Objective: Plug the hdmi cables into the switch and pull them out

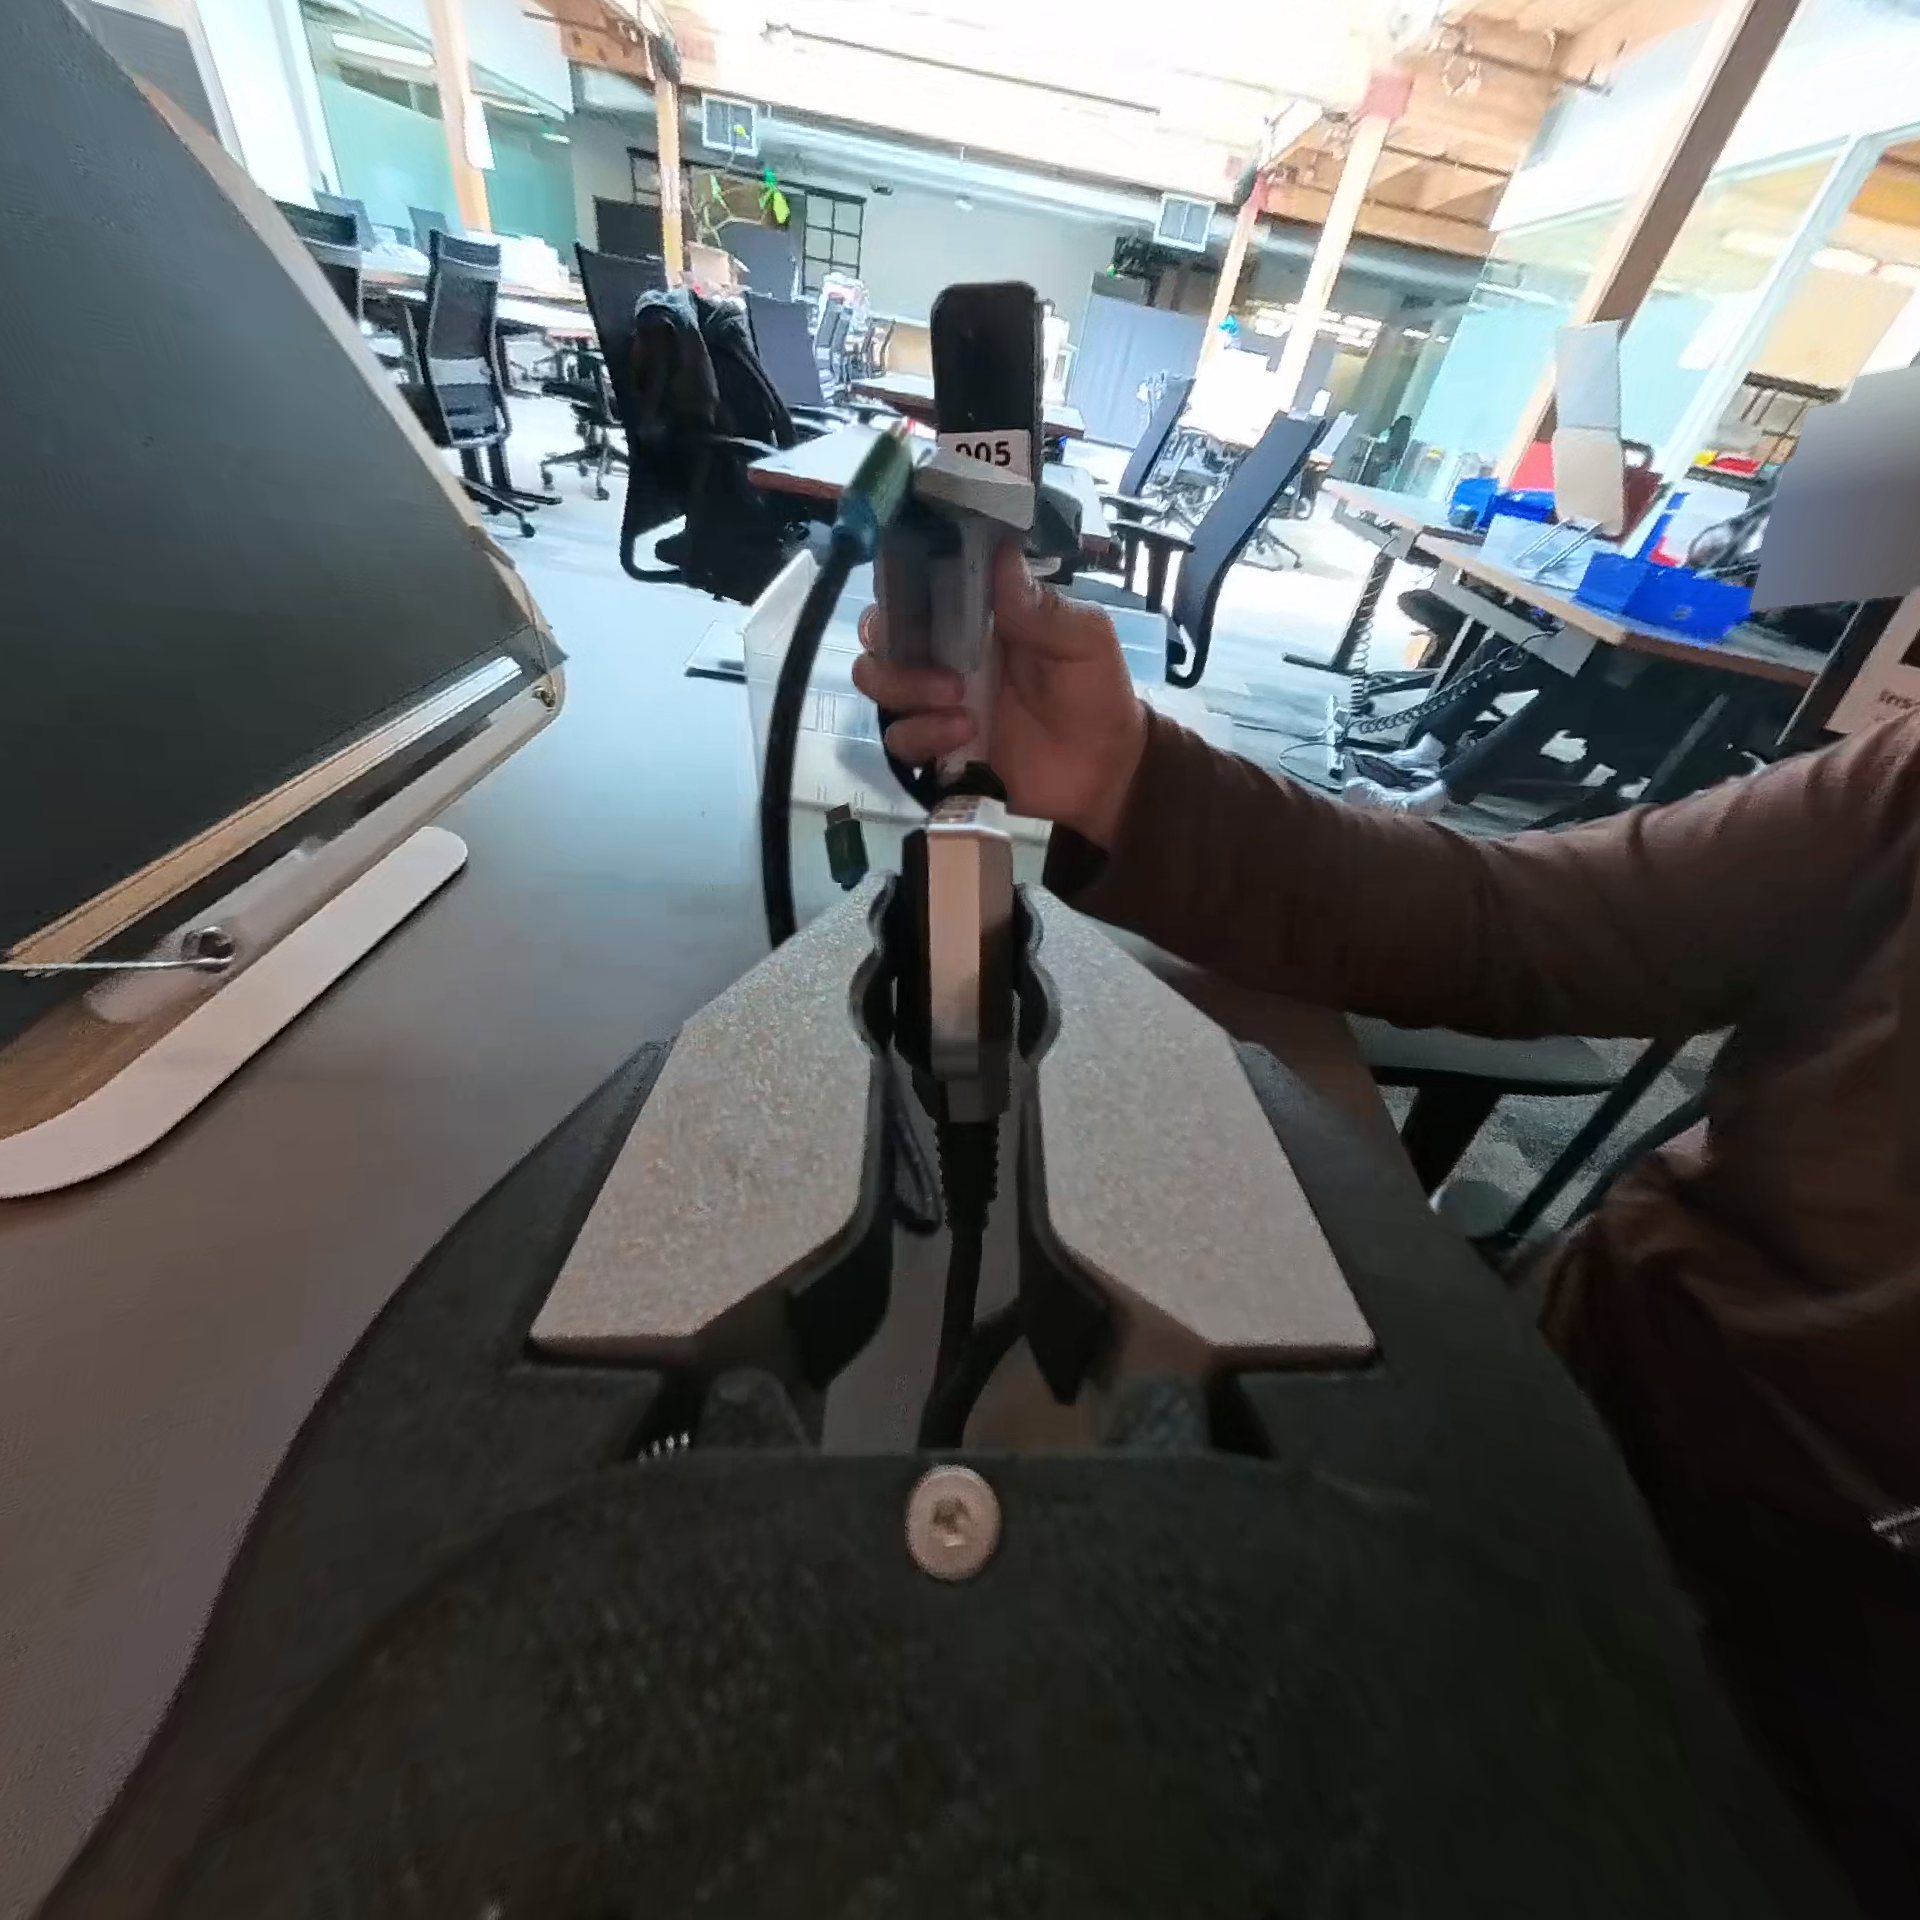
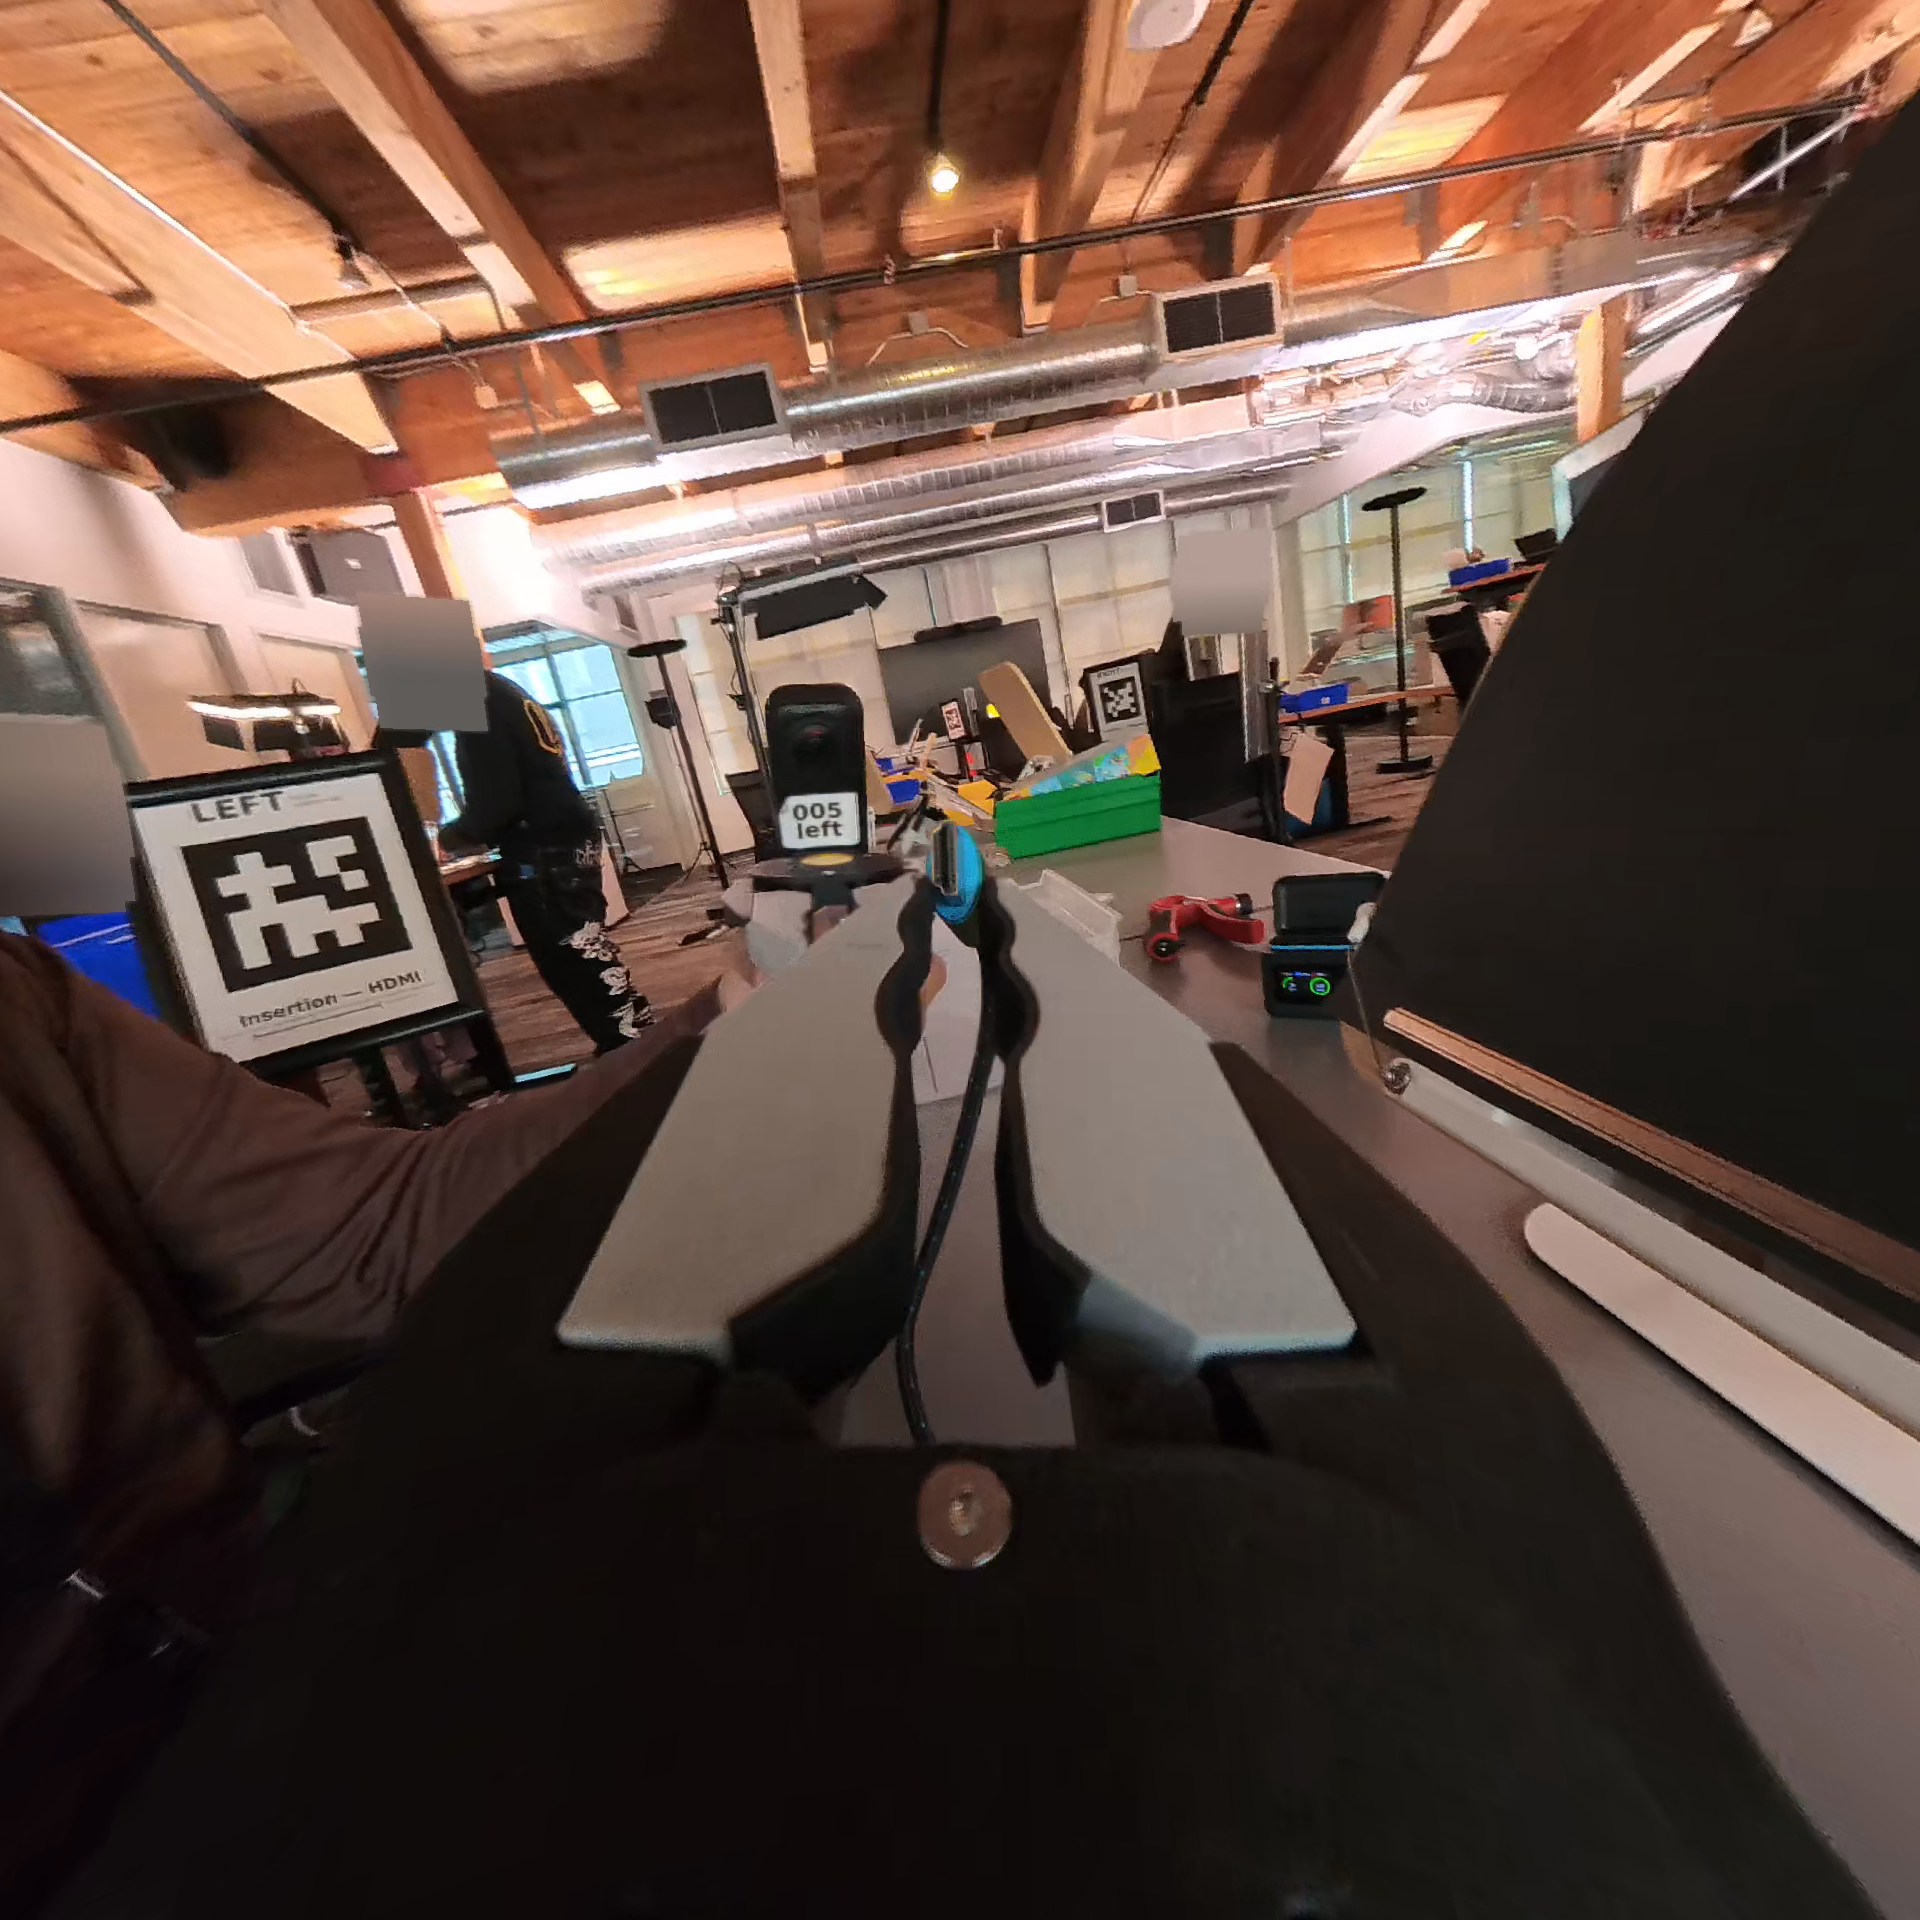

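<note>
Left hand-held gripper (image 1: 961,935) clamped on switch (image 1: 961,935), right hand-held gripper (image 2: 951,914) clamped on HDMI plug (image 2: 951,878), both raised

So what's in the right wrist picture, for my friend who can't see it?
The right claw is shut on a blue HDMI plug, metal tip pointing forward, with its black cable trailing back between the fingers. Just beyond is the other gripper, and a grey table with a red tool, under a wooden ceiling.

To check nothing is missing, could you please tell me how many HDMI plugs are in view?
2: a blue plug clamped in the right hand-held gripper, a dark plug loose beyond the switch. Others may be hidden.
</note>
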### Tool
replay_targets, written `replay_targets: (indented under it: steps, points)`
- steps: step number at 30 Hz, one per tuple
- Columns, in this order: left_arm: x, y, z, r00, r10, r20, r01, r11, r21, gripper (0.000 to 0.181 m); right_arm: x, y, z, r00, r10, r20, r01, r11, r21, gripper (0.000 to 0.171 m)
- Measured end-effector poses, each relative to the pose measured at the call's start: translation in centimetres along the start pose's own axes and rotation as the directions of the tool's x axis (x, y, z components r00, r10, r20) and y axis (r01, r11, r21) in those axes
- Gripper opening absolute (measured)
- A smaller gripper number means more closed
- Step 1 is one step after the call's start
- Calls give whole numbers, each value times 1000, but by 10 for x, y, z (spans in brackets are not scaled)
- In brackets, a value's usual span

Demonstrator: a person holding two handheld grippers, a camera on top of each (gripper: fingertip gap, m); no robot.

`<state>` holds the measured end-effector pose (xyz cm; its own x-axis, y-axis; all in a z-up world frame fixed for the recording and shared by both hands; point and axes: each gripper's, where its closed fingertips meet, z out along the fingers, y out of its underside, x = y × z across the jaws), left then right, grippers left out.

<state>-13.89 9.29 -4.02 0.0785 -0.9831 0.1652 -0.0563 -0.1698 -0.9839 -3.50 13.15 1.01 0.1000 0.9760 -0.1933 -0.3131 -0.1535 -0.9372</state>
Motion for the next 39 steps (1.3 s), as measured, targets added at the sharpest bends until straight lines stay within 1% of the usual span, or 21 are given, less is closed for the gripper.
replay_targets:
  steps: [2, 4, 5, 6, 7, 10, 11, 12, 14, 18, 21, 24, 28, 30, 34, 36, 39]
  points:
    - [0, -3, -12, 1000, 10, 1, -10, 1000, 8, 17, 0, 1, -1, 1000, -14, -6, 14, 1000, -22, 5]
    - [7, -13, -25, 999, 26, -29, -24, 997, 68, 17, 0, 1, -2, 999, -35, -15, 35, 999, -30, 5]
    - [10, -19, -30, 998, 35, -45, -30, 994, 104, 17, -2, -1, -2, 999, -36, -3, 35, 999, -23, 5]
    - [8, -24, -35, 999, 38, -32, -33, 990, 134, 17, -6, -2, -2, 999, -29, 25, 29, 999, -14, 5]
    - [0, -28, -38, 999, 35, 18, -37, 986, 160, 17, -11, -2, 0, 998, -16, 64, 16, 1000, -10, 5]
    - [-36, -35, -49, 965, 8, 261, -65, 975, 212, 17, -20, 9, 6, 990, 13, 137, -5, 998, -63, 5]
    - [-43, -34, -50, 952, 7, 307, -74, 975, 207, 17, -21, 14, 9, 990, 12, 141, 1, 996, -87, 5]
    - [-42, -30, -45, 953, 19, 303, -78, 980, 183, 18, -18, 19, 12, 993, 6, 120, 7, 994, -105, 5]
    - [-35, -21, -31, 970, 22, 244, -54, 990, 127, 17, -7, 28, 17, 999, -8, 46, 14, 991, -136, 5]
    - [-33, -2, -4, 975, 12, 222, -21, 999, 40, 17, -6, 37, 24, 997, 46, 56, -38, 991, -127, 5]
    - [-35, 8, 7, 972, 20, 234, -20, 1000, -6, 17, 1, 46, 29, 995, 97, 33, -92, 986, -139, 5]
    - [-39, 10, 10, 965, -3, 261, 2, 1000, 3, 17, 9, 57, 32, 991, 137, -5, -136, 978, -159, 4]
    - [-47, 14, 10, 956, -35, 292, 35, 999, 5, 17, 12, 74, 38, 982, 190, -11, -188, 959, -215, 5]
    - [-51, 17, 9, 950, -50, 309, 53, 999, -1, 17, 16, 87, 38, 982, 186, -44, -191, 943, -274, 4]
    - [-67, 23, -1, 916, -61, 396, 73, 997, -16, 17, 25, 105, 35, 985, 132, -114, -166, 906, -388, 5]
    - [-73, 27, -4, 908, -73, 414, 89, 996, -20, 17, 28, 107, 33, 984, 120, -132, -164, 900, -404, 6]
    - [-79, 32, -6, 900, -102, 423, 119, 993, -14, 17, 34, 103, 28, 976, 137, -171, -194, 902, -386, 10]
